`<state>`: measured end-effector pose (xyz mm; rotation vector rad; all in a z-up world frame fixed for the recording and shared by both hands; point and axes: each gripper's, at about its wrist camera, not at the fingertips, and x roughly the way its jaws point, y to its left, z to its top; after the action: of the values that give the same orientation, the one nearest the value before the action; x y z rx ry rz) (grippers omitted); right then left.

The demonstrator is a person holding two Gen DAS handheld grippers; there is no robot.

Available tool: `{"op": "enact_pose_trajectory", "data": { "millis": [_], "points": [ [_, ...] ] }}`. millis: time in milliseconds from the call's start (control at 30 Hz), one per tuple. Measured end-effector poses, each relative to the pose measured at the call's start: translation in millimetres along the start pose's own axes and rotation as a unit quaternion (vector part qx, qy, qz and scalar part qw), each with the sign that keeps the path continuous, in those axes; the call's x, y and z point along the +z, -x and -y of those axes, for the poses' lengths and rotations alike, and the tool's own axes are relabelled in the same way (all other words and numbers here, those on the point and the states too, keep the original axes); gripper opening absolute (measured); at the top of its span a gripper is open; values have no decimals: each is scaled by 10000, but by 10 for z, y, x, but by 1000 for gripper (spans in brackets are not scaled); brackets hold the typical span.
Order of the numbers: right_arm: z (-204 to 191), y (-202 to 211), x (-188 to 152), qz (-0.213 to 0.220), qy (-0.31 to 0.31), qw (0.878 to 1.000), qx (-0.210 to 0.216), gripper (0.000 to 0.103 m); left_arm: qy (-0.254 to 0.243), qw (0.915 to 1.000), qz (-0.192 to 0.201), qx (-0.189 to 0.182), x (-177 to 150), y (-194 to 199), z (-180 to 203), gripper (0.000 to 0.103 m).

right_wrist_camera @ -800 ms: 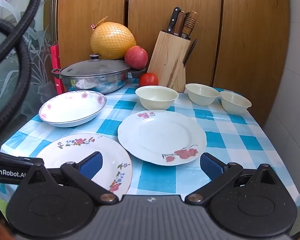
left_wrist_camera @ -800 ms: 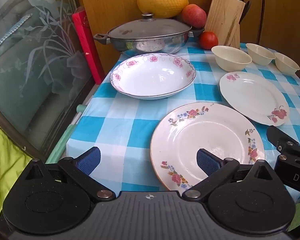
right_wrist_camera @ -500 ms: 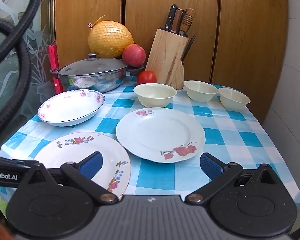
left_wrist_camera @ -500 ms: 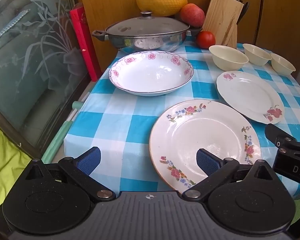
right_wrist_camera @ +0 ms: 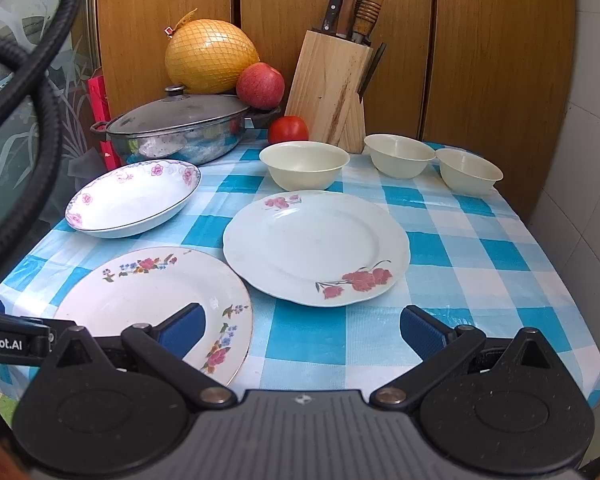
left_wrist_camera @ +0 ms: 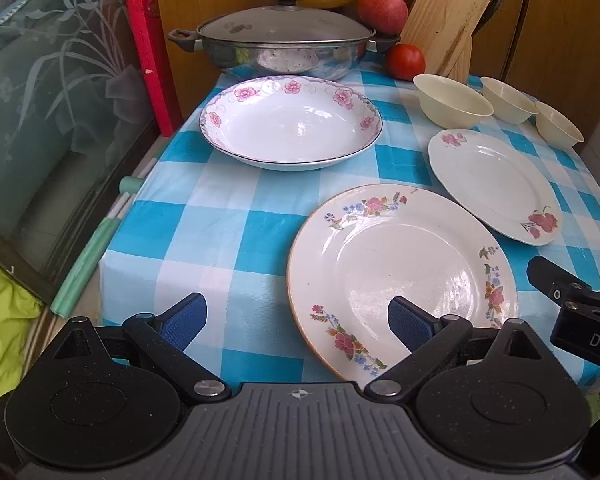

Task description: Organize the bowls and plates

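The left hand-held gripper is hovering with its blue pads spread wide and nothing between them, over the near left part of the bench, which is wearing a blue-and-white checked cloth. The right hand-held gripper is likewise standing wide open and empty, above the bench's near edge.

Right in front of the left gripper, the gold-rimmed floral plate is lying flat and empty, its near rim at the cloth's front edge. Just beyond it to the right, the scalloped white plate with red flowers is sitting flat, also empty — the two rims are lying very close, and whether they touch cannot be told. Behind the floral plate, the deep dish with pink blossoms round its rim is holding nothing.

Three cream bowls are standing upright in a row toward the back right: the largest bowl, the middle bowl and the end bowl — each apart from its neighbour, each empty.

At the back, a lidded steel pan is sitting closed; its contents cannot be seen. A netted pomelo and a red apple are showing behind it, a tomato is resting on the cloth, and a wooden knife block is holding several knives, handles up.
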<state>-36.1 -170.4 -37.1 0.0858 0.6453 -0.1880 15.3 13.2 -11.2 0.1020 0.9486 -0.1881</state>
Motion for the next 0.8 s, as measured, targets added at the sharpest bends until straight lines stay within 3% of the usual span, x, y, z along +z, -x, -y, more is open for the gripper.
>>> {"op": "enact_pose_trajectory", "data": {
  "millis": [200,333,467,600,800],
  "points": [
    [67,-86,4,-293,-123,9994,134,101,-28,9999,-127,-100,62,-58,-6,98],
    [67,-161,6,-465,-152,9985,251,96,-58,9991,-306,-280,128,-119,17,95],
    [32,-207,41,-522,-82,9980,357,91,-131,9996,-225,-51,178,-156,45,95],
    [17,-279,60,-703,-146,9959,558,78,-86,9989,-399,-214,218,-227,61,94],
    [102,-370,52,-961,-478,9910,794,66,-96,9978,-603,-271,200,-325,89,88]
  ]
}}
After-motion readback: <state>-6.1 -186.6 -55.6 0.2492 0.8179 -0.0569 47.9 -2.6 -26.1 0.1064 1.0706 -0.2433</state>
